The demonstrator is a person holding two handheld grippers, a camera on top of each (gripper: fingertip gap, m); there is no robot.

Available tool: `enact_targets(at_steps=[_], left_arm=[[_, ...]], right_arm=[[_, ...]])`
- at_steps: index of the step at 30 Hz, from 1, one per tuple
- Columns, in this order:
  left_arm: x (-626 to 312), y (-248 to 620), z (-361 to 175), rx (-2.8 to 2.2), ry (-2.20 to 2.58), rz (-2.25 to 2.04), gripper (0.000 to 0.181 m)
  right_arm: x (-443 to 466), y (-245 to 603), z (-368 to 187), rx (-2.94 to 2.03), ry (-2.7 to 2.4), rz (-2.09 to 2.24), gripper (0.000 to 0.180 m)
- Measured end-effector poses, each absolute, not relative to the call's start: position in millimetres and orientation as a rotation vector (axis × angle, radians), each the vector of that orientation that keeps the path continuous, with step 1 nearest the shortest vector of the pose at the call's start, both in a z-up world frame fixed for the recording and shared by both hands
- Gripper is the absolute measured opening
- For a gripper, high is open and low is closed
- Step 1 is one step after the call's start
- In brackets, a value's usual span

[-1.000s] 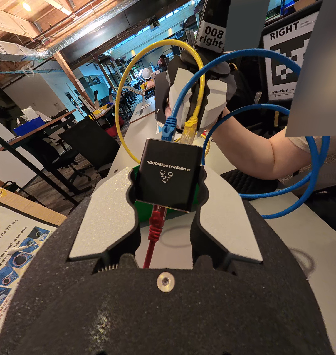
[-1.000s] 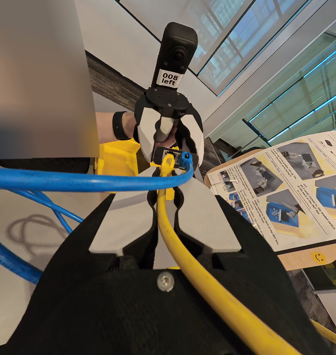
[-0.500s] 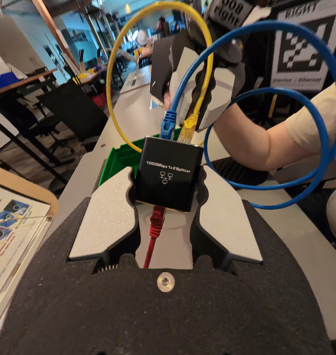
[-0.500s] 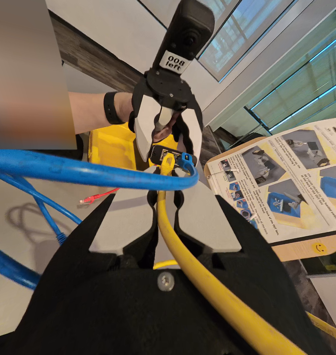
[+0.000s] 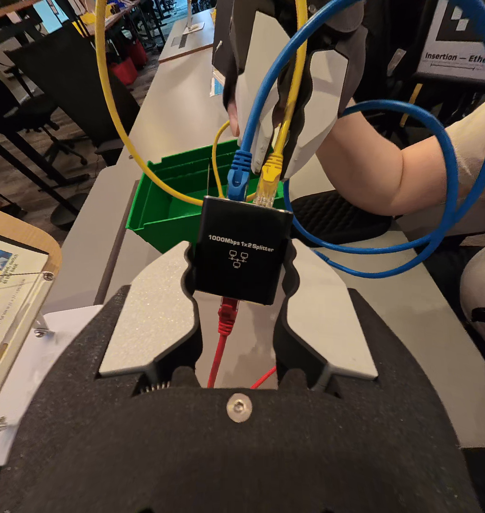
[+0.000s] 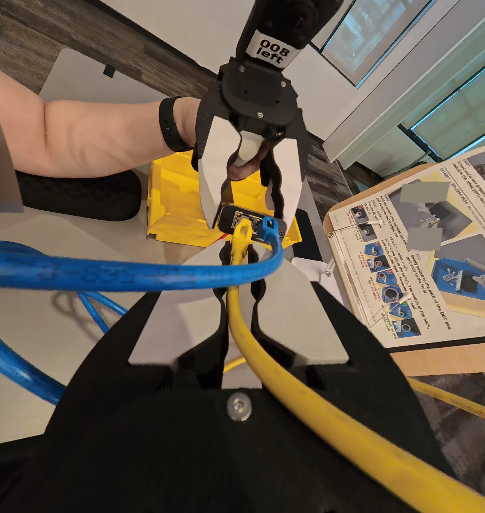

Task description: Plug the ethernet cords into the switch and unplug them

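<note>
Left wrist view: the left gripper (image 5: 240, 266) pinches a small black switch (image 5: 241, 255) by its two side walls and holds it above a grey table (image 5: 374, 313). The switch is a flat, glossy box with white lettering and a small network symbol on its top face. A red ethernet cord (image 5: 226, 324) is plugged into its near end and drops between the fingers. At the far end a blue ethernet cord (image 5: 238, 175) and a yellow ethernet cord (image 5: 269, 177) sit side by side in the two ports, blue on the left in this view. The right gripper (image 5: 274, 163) is pressed together on the yellow cord just behind its plug. Both cords curl in wide loops. A green bin (image 5: 163, 200) lies on the table beyond the switch.

Right wrist view: the yellow cord runs between the right gripper's fingers (image 6: 205, 280), the blue cord crosses in front, and a yellow bin (image 6: 174, 211) sits behind the switch.
</note>
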State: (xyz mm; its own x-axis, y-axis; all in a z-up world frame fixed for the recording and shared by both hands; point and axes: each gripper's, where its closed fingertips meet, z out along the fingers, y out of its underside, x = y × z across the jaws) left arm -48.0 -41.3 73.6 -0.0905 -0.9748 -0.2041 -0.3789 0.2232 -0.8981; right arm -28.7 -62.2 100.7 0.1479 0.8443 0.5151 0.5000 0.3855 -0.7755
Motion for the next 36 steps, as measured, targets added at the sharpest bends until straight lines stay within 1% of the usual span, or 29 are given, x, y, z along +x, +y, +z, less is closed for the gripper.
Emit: enact_targets(at_steps=[10,17,21,28,36], left_arm=[[-45.4,-31.9,66.4,-1.357,1.615,-0.799,0.061],[-48.1,-28.6,77.7,-1.334,1.555,-0.817,0.061],[-47.8,-29.5,79.7,-1.318,1.553,-0.799,0.061],[-47.7,-30.0,79.0,-1.305,1.558,-0.823,0.061],[-63.2,-19.7,79.2,-1.334,1.528,-0.847,0.061]], right_arm=[[-27.0,-53.1,100.0,-1.273,-1.462,0.531,0.013],[-28.6,-50.4,109.0,-1.245,-1.403,0.575,0.014],[-30.6,-53.0,113.9,-1.234,-1.381,0.614,0.010],[-28.6,-52.5,110.3,-1.230,-1.419,0.493,0.008],[-25.7,-44.1,96.9,-1.264,-1.456,0.468,0.008]])
